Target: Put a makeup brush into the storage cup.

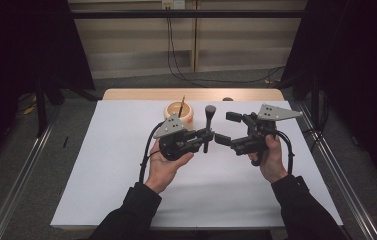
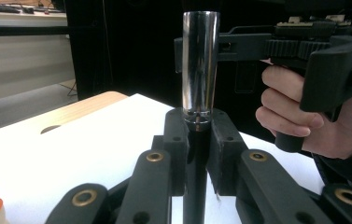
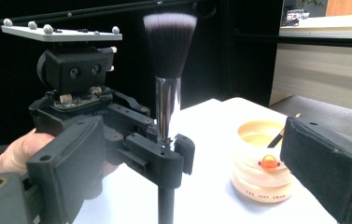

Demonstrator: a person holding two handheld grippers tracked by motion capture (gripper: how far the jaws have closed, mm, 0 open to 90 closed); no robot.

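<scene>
Your left gripper [image 1: 203,139], just left of centre in the high view, is clamped on the black handle of a makeup brush [image 1: 209,125], which stands upright. The brush has a glossy chrome ferrule, round and mirror-bright in the left gripper view, and a fluffy head of dark bristles fading to white tips in the right gripper view. Your right gripper [image 1: 224,128], right of centre, has its jaws spread wide, with nothing between them; the matte black pads stand clear of the brush on either side.

Behind the brush, at upper centre of the high view, sits a round cream-coloured cup [image 1: 180,113], ringed like stacked bands and printed with a small orange duck face, with a thin stick leaning inside it.

The table [image 1: 101,165] is covered by a smooth white sheet; a strip of pale wood shows along its far edge. Around it are dark curtains, grey floor, metal rails and cables on the back wall.
</scene>
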